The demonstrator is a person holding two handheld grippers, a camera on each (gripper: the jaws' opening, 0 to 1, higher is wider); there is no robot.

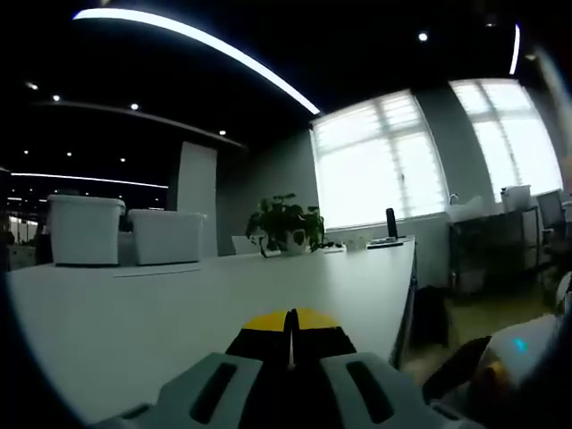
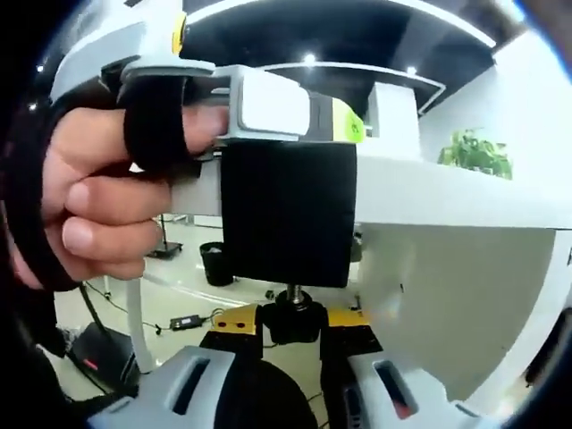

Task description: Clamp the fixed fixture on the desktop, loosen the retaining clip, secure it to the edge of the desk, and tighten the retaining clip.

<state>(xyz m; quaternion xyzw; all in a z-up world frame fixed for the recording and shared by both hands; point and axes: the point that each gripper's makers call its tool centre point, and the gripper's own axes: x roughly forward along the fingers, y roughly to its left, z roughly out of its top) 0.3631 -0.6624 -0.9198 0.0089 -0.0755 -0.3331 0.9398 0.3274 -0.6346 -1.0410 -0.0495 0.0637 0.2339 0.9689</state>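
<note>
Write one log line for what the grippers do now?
left gripper: shut, over white desk | right gripper: shut on clamp knob under black fixture | hand steadies it

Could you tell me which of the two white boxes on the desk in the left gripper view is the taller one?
The left white box is taller; the box beside it is lower and wider.

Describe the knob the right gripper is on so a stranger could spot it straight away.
Find the white desk edge in the right gripper view, where a black block-shaped fixture hangs below it. Under that block a thin screw ends in a small black knob, pinched between the right gripper and its yellow-tipped jaws; it is the one round part there.
</note>
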